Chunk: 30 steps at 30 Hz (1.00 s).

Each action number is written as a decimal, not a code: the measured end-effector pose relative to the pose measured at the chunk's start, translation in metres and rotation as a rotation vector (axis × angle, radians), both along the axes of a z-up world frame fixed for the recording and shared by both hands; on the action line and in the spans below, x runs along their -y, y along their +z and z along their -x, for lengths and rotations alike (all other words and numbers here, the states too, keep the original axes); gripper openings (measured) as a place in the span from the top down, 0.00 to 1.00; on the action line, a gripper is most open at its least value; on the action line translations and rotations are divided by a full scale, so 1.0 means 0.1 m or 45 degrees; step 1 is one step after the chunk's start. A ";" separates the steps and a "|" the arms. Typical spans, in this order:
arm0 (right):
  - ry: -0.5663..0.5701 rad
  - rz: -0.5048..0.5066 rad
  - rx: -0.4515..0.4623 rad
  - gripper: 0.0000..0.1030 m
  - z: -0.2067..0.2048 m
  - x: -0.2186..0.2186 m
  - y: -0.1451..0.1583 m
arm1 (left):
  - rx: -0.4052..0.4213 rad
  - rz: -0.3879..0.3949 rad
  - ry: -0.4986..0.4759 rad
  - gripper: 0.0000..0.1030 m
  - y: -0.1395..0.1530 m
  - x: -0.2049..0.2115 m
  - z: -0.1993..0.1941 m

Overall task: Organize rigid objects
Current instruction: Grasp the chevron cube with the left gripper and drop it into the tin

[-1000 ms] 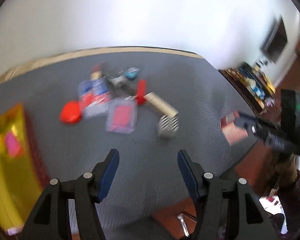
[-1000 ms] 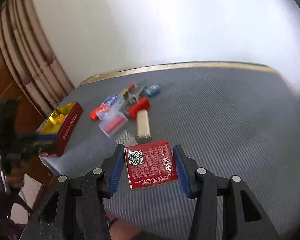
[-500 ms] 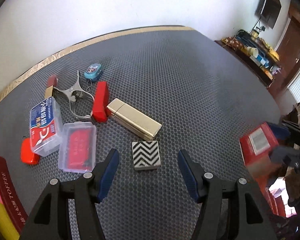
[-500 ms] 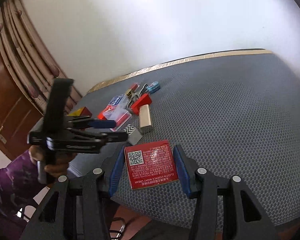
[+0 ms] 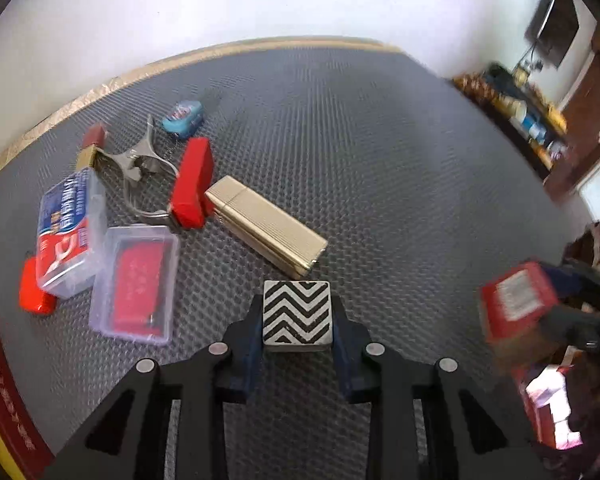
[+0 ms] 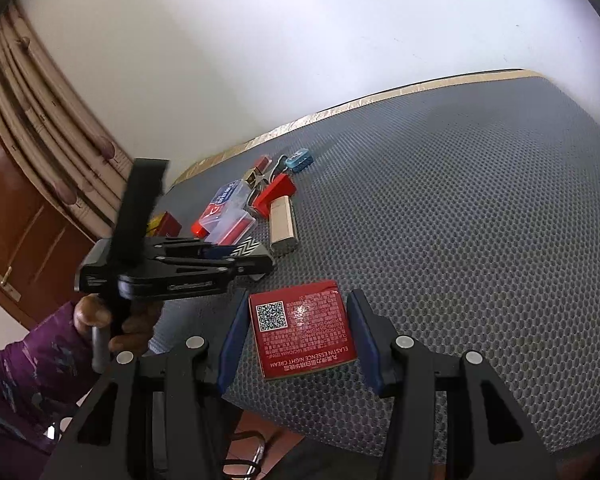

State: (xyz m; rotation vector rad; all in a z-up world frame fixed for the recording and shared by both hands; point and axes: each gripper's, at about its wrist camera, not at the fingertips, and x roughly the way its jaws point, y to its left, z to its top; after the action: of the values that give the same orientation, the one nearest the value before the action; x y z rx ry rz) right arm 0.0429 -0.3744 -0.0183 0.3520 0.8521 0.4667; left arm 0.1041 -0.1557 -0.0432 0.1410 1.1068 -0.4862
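Note:
My left gripper [image 5: 297,320] is shut on a small black-and-white chevron box [image 5: 297,316] low over the grey mat [image 5: 360,140]. It also shows in the right wrist view [image 6: 246,249]. My right gripper [image 6: 298,330] is shut on a red night-cream box [image 6: 302,328] near the mat's front edge; that box appears blurred at the right of the left wrist view [image 5: 516,306]. A gold ribbed case [image 5: 266,226], a red block [image 5: 192,184], a clear case with a red insert [image 5: 138,284] and a clear blue-red box [image 5: 68,232] lie beyond the chevron box.
A metal clip [image 5: 136,160], a lipstick [image 5: 92,146], a blue tin [image 5: 182,117] and a flat red piece [image 5: 34,294] lie at the back left. A red and gold toffee box [image 5: 4,384] stands at the left edge. Wall behind, furniture far right.
My left gripper moved forward and down and closed on the chevron box, which lay free between open fingers half a second ago. My right gripper keeps hold of the red box.

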 end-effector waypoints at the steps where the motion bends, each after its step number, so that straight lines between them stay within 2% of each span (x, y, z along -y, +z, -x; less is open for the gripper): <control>1: 0.003 0.008 0.006 0.54 0.01 -0.01 0.02 | 0.026 0.009 0.020 0.71 0.08 -0.03 0.06; 3: 0.012 0.020 0.022 0.54 0.02 -0.05 0.06 | 0.057 0.058 0.080 0.71 0.27 -0.19 0.20; 7: 0.048 0.028 0.047 0.54 0.04 -0.18 0.14 | 0.114 0.099 0.282 0.71 0.61 -0.83 0.41; 9: 0.077 0.033 0.057 0.54 0.05 -0.27 0.19 | 0.139 0.073 0.384 0.71 0.72 -1.20 0.49; 12: 0.121 0.017 0.066 0.54 0.05 -0.41 0.25 | 0.147 -0.027 0.566 0.71 0.78 -1.92 0.57; 16: 0.187 0.012 0.087 0.54 0.00 -0.65 0.33 | 0.079 -0.140 0.750 0.71 0.55 -2.74 0.49; 20: 0.249 0.017 0.088 0.54 -0.06 -0.91 0.37 | -0.015 -0.144 0.876 0.71 0.24 -3.29 0.35; 26: 0.329 0.059 0.081 0.54 -0.10 -1.20 0.39 | -0.061 -0.128 0.891 0.71 -0.06 -3.51 0.08; 30: 0.345 0.070 0.067 0.54 -0.11 -1.27 0.40 | -0.039 -0.167 0.889 0.70 -0.12 -3.54 -0.04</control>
State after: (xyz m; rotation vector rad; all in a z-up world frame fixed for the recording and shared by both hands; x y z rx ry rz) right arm 0.0537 -0.2471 0.0214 0.1724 0.8633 0.6994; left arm 0.1079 0.1983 -0.0554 -0.1404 1.1370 0.2093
